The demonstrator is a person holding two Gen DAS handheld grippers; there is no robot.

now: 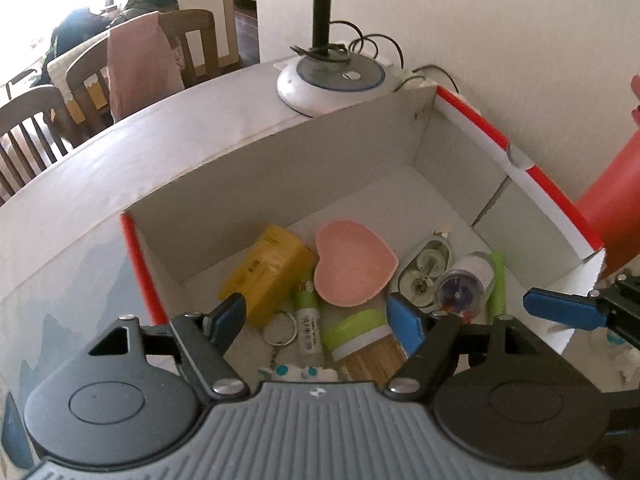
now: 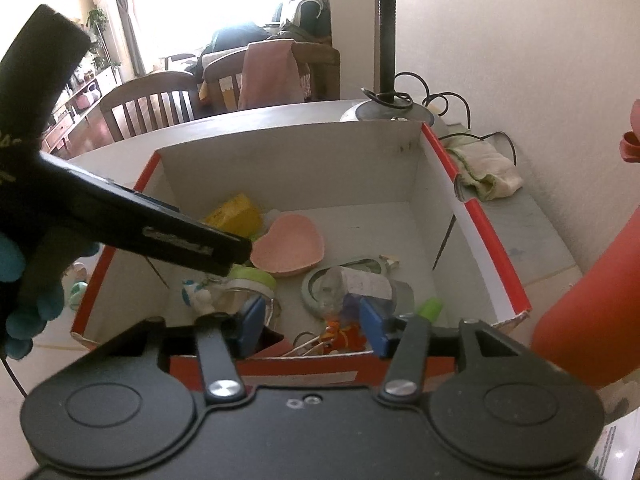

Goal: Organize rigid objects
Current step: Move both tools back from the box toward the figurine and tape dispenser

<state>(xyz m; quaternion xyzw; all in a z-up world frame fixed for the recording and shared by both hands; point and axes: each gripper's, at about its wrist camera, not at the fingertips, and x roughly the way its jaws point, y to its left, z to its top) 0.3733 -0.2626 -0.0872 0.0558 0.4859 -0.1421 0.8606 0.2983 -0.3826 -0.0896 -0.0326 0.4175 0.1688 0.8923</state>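
Left hand-held gripper: I have it angled down over the box, jaws spread wide, nothing pinched between the blue pads.
Right hand-held gripper: partly spread, hanging just above the near wall of the box – the pads close on nothing.
Box: open cardboard, white inside, red along the rims; it sits on the pale desk straight ahead of both tools.
Heart dish: pink, smooth, shallow, heart-shaped – just beyond my left tool's tips, near the middle of the box floor.
Yellow block: boxy yellow plastic, ahead of the left finger and touching that side wall.
Green-lidded jar: round lime lid over a clear body, between the left tool's fingers from that camera.
Small tube: white with a green cap and printed text too small for me to read; a metal key ring lies beside it.
Clear bottle: see-through plastic, lying on its side, ahead of the left tool's right finger.
Tape dispenser: oval, translucent, gears visible, next to the bottle.
Orange figure: small, lying just ahead between my right tool's pads.
Red cylinder: smooth, matte, standing outside the box to the right.
Lamp base: round, white, beyond the far wall, cords trailing.
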